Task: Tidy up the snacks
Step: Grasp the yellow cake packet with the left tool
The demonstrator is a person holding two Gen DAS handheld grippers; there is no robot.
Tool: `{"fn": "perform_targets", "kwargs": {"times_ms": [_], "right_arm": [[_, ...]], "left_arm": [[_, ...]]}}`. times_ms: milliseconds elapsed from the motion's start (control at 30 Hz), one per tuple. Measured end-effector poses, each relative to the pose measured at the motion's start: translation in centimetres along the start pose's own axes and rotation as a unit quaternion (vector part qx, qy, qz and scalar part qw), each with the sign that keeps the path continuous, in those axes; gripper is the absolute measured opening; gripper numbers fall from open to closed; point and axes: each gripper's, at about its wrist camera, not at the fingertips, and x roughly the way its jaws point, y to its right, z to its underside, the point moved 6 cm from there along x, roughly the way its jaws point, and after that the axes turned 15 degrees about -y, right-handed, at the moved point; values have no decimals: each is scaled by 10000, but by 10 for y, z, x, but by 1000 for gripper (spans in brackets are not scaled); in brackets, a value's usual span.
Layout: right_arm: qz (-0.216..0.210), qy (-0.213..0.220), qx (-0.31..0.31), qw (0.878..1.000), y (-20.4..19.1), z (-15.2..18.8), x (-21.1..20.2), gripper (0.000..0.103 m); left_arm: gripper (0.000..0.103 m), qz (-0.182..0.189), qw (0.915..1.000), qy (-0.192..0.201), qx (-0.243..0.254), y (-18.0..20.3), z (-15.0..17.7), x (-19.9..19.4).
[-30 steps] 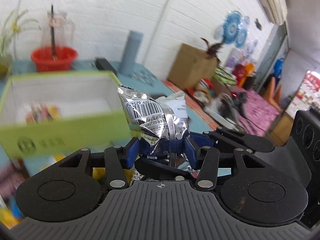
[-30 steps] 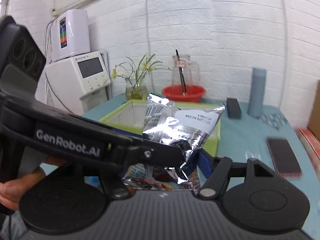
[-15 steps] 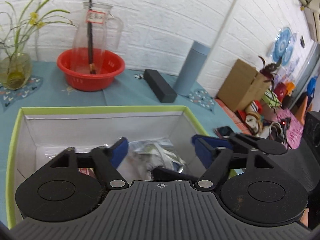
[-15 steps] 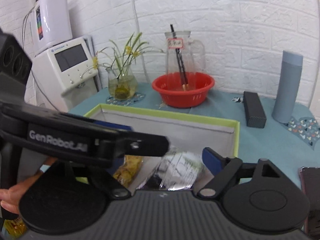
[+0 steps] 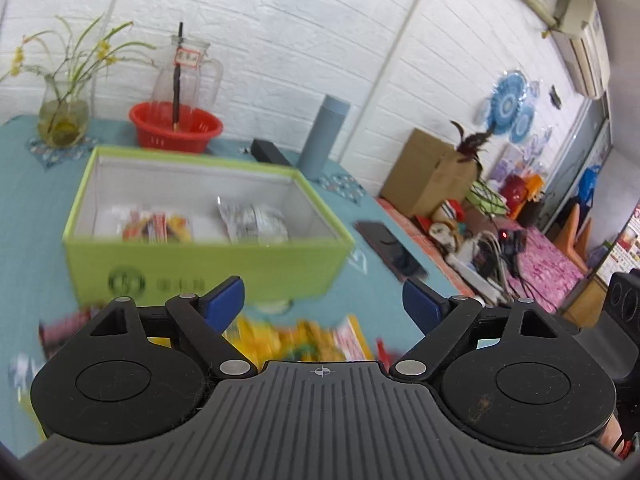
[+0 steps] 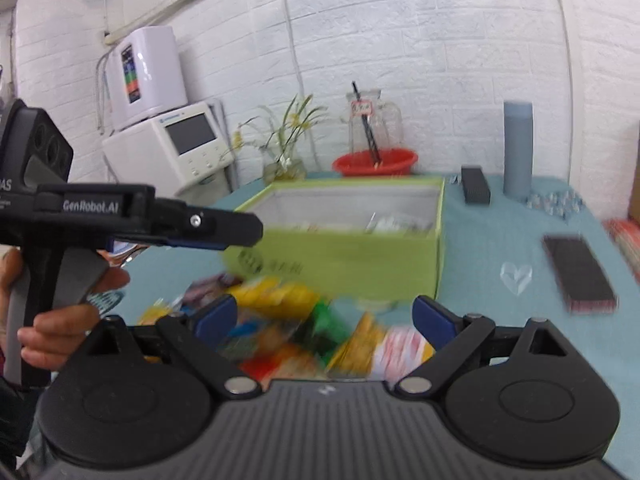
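1. Surroundings: the teal-covered bench (image 5: 24,208) carries a red plastic basin (image 5: 175,126) holding a clear glass pitcher (image 5: 188,74), a glass vase of yellow flowers (image 5: 64,118), a tall grey-blue cylindrical flask (image 5: 324,136), a black rectangular case (image 5: 270,152) and a flat dark phone (image 5: 390,246), all behind or to the right of the box.
2. Container: the lime-green open-topped cardboard box (image 5: 208,264) stands upright on the bench, between the two tools and the basin.
3. Box contents: a silver foil snack packet (image 5: 252,222) lies on the box floor towards the right; a red-and-yellow snack packet (image 5: 156,228) lies to its left.
4. Loose stock: a blurred heap of yellow, red and green snack packets (image 6: 304,332) lies on the bench in front of the box, directly under both tools.
5. Left tool (image 5: 324,304): blue-padded fingers spread wide, nothing held.
6. Right tool (image 6: 326,318): fingers spread wide, nothing held.
7. In the right wrist view, the left tool crosses the left side, gripped by a bare hand (image 6: 60,320).
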Motion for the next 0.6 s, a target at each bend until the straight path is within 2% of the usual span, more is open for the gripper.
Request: {"fn": "perform_targets", "kwargs": {"times_ms": [133,233,300,367,400,433,467,500,567,600], "right_arm": [[-18,-383,163,9991,-26,69,-2,94],[15,-593,242,9979,-36,101,3,94],[-9,-692,250,9973,-40,109,10,94],[38,-777,111,9969,-45,109,21,93],[102,-843,36,9964,-48,108,27,94],[158,-836,-100,9963,-52,106,30,94],[140,-859,-253,9959,-58,106,33,94],[99,-881,-384,9953,-64,107,34,94],[-33,-916,-593,9940,-79,112,30,94],[-42,-912,-709,9933,-85,116,27,94]], "left_arm": [[74,-141,9990,-382,-164,10,74,-7],[68,70,9953,-925,-294,17,119,6],[61,245,9911,-1236,-431,19,132,19],[59,381,9885,-1417,-355,23,134,34],[51,306,9869,-1533,-405,22,133,41],[49,292,9874,-1507,-384,23,131,45],[42,307,9876,-1516,-286,25,129,47],[27,292,9865,-1589,-274,26,130,49],[26,325,9860,-1625,-179,32,137,45],[26,204,9871,-1587,-34,35,142,39]]}}
